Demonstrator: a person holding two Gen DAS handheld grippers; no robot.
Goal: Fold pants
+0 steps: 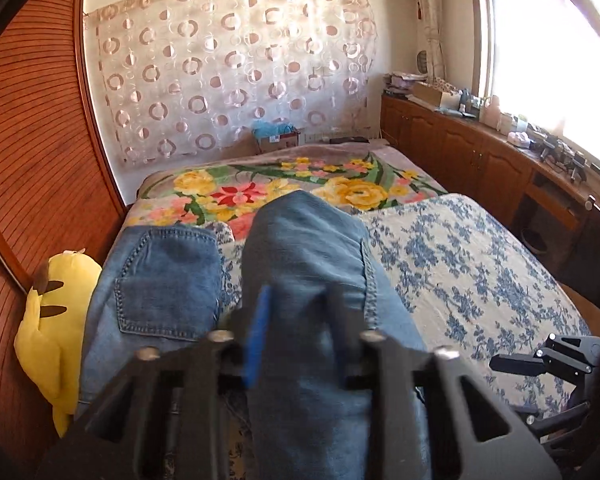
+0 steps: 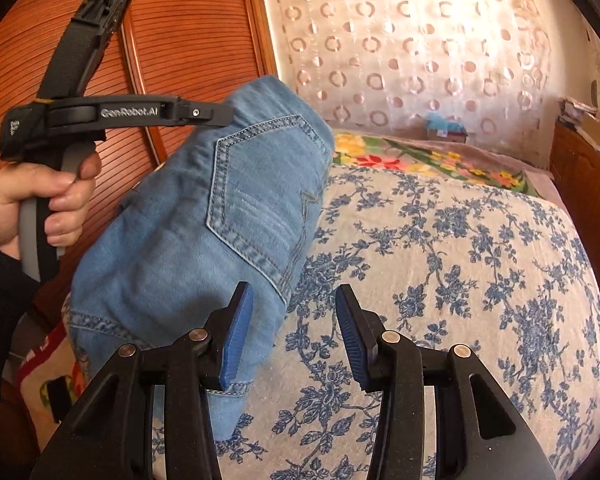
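Firstly, left wrist view: left gripper (image 1: 296, 320), jaws clamping a raised fold of jeans (image 1: 312, 248) over the bed (image 1: 480, 264); yellow plush toy (image 1: 56, 312) lying alongside. Right wrist view: right gripper (image 2: 294, 336), jaws standing apart, gripping nothing; jeans hanging just left.

Home bedroom, bed (image 2: 460, 260) with floral covers, wooden cabinets (image 1: 460, 152), patterned curtain (image 1: 228, 60), sunlit window (image 1: 548, 40)
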